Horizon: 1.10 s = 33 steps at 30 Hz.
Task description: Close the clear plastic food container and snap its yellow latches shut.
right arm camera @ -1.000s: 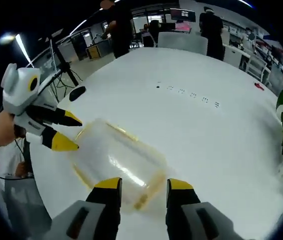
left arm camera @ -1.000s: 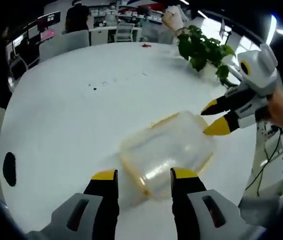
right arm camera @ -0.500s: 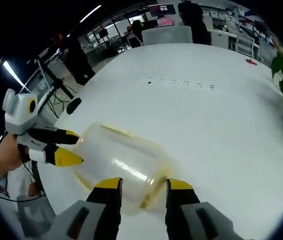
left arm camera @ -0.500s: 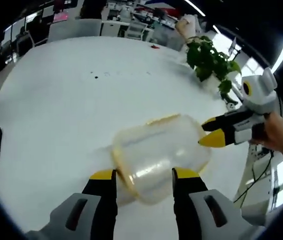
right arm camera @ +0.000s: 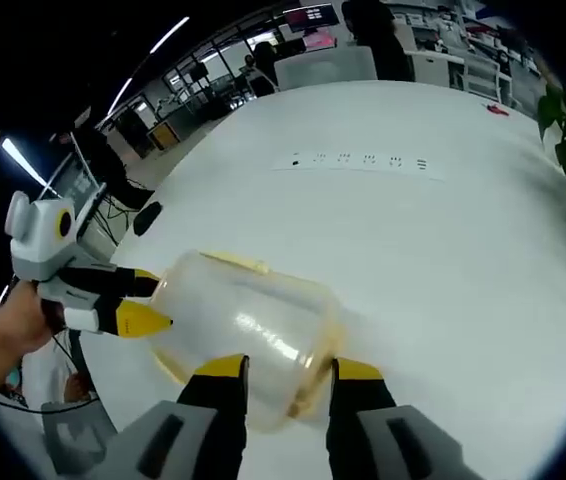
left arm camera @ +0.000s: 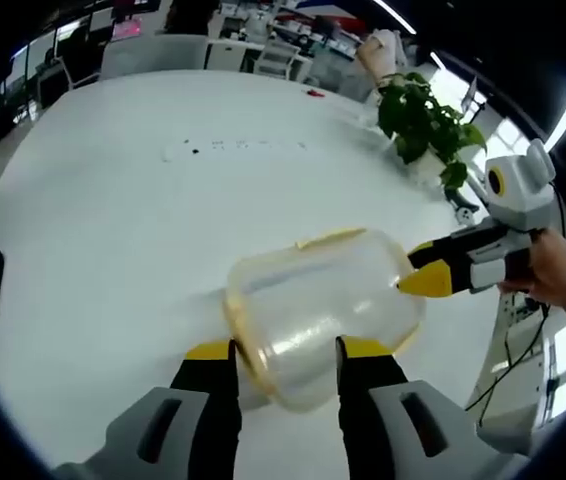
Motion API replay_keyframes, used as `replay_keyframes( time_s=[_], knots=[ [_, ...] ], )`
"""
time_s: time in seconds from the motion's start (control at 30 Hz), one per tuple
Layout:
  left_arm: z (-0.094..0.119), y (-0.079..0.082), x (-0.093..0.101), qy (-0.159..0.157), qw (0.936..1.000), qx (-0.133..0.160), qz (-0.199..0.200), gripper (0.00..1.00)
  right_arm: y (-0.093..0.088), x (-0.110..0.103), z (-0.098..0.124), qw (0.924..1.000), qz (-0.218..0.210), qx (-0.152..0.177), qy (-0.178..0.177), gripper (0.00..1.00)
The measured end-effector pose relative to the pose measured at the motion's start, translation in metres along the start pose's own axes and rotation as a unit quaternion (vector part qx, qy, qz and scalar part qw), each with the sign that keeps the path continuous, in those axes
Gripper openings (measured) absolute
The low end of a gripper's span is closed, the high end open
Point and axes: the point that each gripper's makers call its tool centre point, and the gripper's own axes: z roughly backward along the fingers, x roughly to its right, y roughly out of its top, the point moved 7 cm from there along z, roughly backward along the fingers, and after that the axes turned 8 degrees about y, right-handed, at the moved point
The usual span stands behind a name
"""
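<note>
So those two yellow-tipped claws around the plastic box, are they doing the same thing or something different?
The left gripper stands at one end of the clear container, its jaws spread either side of the yellow-rimmed edge. The right gripper comes at the opposite end, its jaws closer together, tips against the container's wall. Both are hand-held with yellow tips, and whether either truly clamps is unclear.

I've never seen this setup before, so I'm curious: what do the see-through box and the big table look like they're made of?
The container looks like clear, slightly cloudy plastic: the table shows through it and light glints off its walls. Its rim and latches are yellow, probably plastic too. The table has a smooth, matte white top, likely laminate or painted board; that cannot be settled from its look.
</note>
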Motion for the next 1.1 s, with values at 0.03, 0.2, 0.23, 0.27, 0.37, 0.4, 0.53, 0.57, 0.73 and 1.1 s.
replay_keyframes(
  time_s=[0.03, 0.2, 0.23, 0.27, 0.37, 0.4, 0.53, 0.57, 0.73, 1.1],
  knots=[
    [-0.0009, 0.0005, -0.0013, 0.003, 1.0, -0.003, 0.0, 0.34, 0.0005, -0.0007, 0.0002, 0.9995, 0.027, -0.012, 0.001, 0.26],
    [-0.0033, -0.0011, -0.0023, -0.002, 0.9998, -0.019, 0.005, 0.32, 0.0035, -0.0052, 0.0002, 1.0, 0.002, 0.0, -0.004, 0.25],
    [-0.0037, -0.0014, -0.0031, -0.008, 0.9997, -0.022, 0.01, 0.32, 0.004, -0.0057, 0.0002, 1.0, 0.002, 0.0, -0.005, 0.25],
    [-0.004, -0.0023, -0.0039, -0.01, 0.9995, -0.024, 0.016, 0.32, 0.0036, -0.0047, -0.0008, 1.0, 0.001, -0.001, -0.006, 0.25],
    [-0.0046, -0.0014, -0.0008, -0.003, 0.9996, -0.017, 0.024, 0.33, 0.0025, -0.0027, -0.0001, 1.0, 0.001, -0.002, -0.004, 0.26],
    [-0.0044, -0.0016, -0.0022, -0.006, 0.9996, -0.014, 0.026, 0.33, 0.0022, -0.0025, 0.0001, 1.0, 0.0, -0.001, -0.005, 0.26],
    [-0.0051, -0.0008, -0.0013, -0.008, 0.9996, -0.009, 0.024, 0.34, 0.0009, -0.002, 0.0006, 1.0, -0.005, 0.002, -0.006, 0.27],
    [-0.0057, 0.0001, -0.001, -0.008, 0.9996, -0.009, 0.025, 0.34, 0.0011, -0.0008, 0.0009, 1.0, -0.004, 0.002, -0.003, 0.28],
    [-0.0069, 0.0026, -0.0005, -0.01, 0.9995, -0.01, 0.027, 0.35, 0.0015, 0.0006, 0.0009, 1.0, -0.004, 0.002, 0.001, 0.29],
    [-0.0055, 0.0076, -0.0015, -0.017, 0.9998, -0.008, -0.006, 0.36, 0.0044, -0.0001, 0.0042, 0.9956, 0.087, -0.034, -0.001, 0.3]
  ],
)
